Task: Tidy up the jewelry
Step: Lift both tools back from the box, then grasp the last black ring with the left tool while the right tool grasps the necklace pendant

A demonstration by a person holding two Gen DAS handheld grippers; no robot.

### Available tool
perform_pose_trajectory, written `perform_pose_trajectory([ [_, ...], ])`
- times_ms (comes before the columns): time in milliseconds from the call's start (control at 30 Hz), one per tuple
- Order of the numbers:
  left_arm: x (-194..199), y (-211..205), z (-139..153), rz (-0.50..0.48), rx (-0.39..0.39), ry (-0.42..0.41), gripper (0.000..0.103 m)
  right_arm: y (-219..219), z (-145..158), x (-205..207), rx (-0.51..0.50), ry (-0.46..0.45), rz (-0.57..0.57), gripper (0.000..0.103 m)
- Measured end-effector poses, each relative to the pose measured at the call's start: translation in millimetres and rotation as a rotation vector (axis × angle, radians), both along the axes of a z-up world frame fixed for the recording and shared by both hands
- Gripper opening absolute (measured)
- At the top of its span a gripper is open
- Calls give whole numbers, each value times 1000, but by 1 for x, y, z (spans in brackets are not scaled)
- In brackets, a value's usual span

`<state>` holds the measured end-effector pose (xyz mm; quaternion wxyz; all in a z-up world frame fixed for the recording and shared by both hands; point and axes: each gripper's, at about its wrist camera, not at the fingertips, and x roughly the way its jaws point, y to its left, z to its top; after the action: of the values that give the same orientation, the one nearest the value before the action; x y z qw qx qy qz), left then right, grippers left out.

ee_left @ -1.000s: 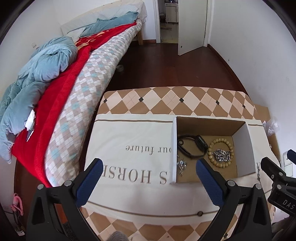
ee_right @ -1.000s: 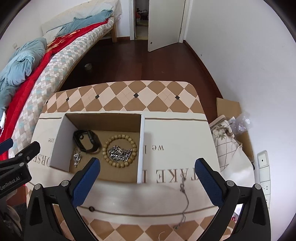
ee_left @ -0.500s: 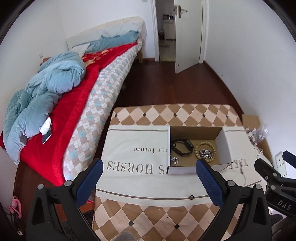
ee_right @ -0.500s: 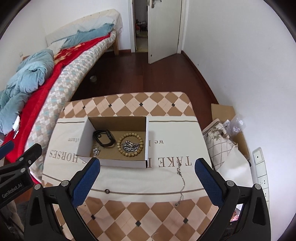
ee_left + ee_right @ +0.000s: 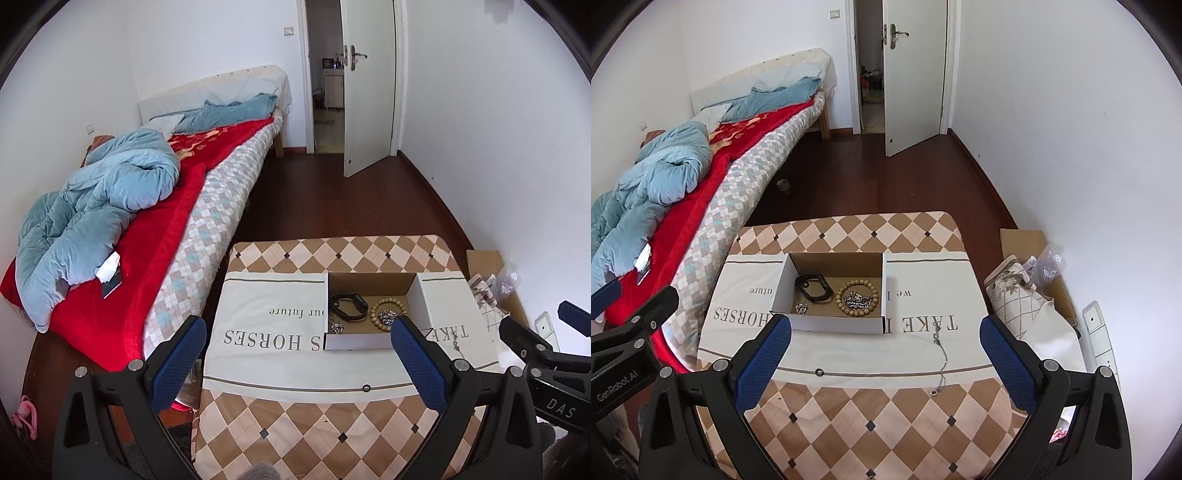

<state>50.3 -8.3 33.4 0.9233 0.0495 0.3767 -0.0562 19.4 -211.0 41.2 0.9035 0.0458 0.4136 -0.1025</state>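
Observation:
An open cardboard box (image 5: 783, 291) (image 5: 358, 341) sits on a white printed cloth on the table. Inside lie a black wristband (image 5: 811, 288) (image 5: 349, 306), a wooden bead bracelet (image 5: 857, 298) (image 5: 380, 314) with a silver chain bundle (image 5: 857, 301) in it, and small silver pieces (image 5: 800, 307) (image 5: 334, 326). A thin chain necklace (image 5: 942, 360) and a small dark ring (image 5: 819, 372) (image 5: 366, 388) lie on the cloth outside the box. My left gripper (image 5: 295, 360) and right gripper (image 5: 884, 360) are both open, empty, held high and back from the table.
The table (image 5: 849, 417) has a brown diamond-check cover. A bed with a red blanket (image 5: 155, 236) and blue duvet runs along the left. A cloth bag (image 5: 1019, 302), flat cardboard and plastic wrap sit on the floor at right. An open door (image 5: 916, 77) is at the back.
Both grippers have pulled up and back from the box, so the table looks smaller and more of the room shows. Both stay open. The jewelry has not moved.

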Motion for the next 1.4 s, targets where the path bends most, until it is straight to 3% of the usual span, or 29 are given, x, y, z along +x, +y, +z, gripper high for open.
perform_pose_trajectory([
  [200,-7,2,7,22,-10,-19,102,0,8,-10,45,-26,11,103],
  [367,1,-5,-20,42,30,8,102,-24,-5,-16,98,-50,-39,103],
  [433,8,-10,-45,37,46,62,102,-39,-21,-16,102,-31,-76,102],
  [467,11,-13,-60,32,58,92,102,-49,-32,-16,117,-17,-87,95],
  [500,13,-17,-74,25,71,121,102,-56,-40,-16,126,-2,-99,77],
  [567,17,-26,-101,8,92,171,102,-75,-65,-14,138,47,-136,59],
  [767,31,-51,-167,-42,123,301,102,-113,-136,-13,185,162,-188,57],
  [900,38,-61,-203,-73,116,382,90,-122,-185,-13,217,241,-198,57],
  [1067,41,-63,-227,-68,111,443,90,-117,-231,-13,247,278,-192,57],
  [1233,43,-62,-234,-66,118,459,90,-103,-252,-8,222,284,-186,55],
  [1333,44,-65,-237,-75,113,472,90,-94,-252,-5,141,274,-175,38],
  [1400,45,-68,-243,-87,104,490,90,-90,-252,-5,105,278,-171,20],
])
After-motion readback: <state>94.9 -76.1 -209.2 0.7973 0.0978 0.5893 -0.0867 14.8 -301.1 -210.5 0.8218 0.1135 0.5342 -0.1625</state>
